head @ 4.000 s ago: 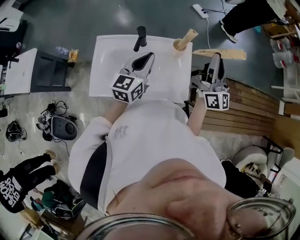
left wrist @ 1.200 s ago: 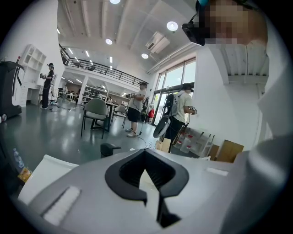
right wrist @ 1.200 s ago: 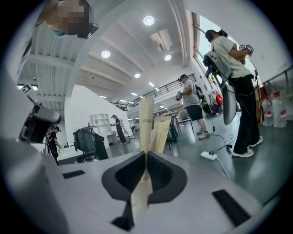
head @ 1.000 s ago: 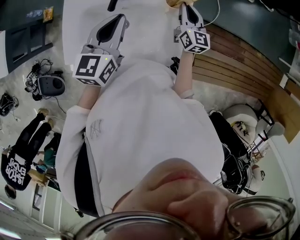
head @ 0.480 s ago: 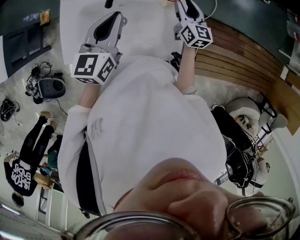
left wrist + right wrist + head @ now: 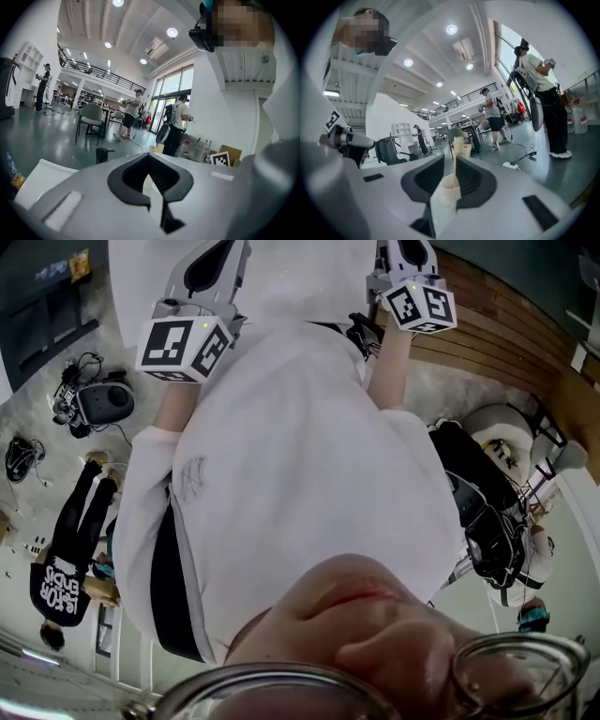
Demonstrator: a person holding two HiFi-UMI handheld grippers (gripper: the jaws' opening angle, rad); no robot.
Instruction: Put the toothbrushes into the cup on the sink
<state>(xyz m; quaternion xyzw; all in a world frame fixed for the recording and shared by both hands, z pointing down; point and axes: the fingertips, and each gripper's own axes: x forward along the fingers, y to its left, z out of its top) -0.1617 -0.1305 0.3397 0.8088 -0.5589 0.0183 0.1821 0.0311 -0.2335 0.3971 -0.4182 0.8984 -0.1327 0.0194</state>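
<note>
Right gripper [image 6: 451,161] risen from the sink [image 6: 309,273] since a second ago, jaws lately closing, now half apart on nothing. We log toothbrush [image 6: 457,152] standing in cup [image 6: 451,191] beyond them. Left gripper [image 6: 149,157]: jaws together, empty.

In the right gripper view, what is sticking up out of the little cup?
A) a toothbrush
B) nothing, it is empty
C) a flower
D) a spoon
A: a pale toothbrush stands upright in the cup, its wider end poking well above the rim.
</note>
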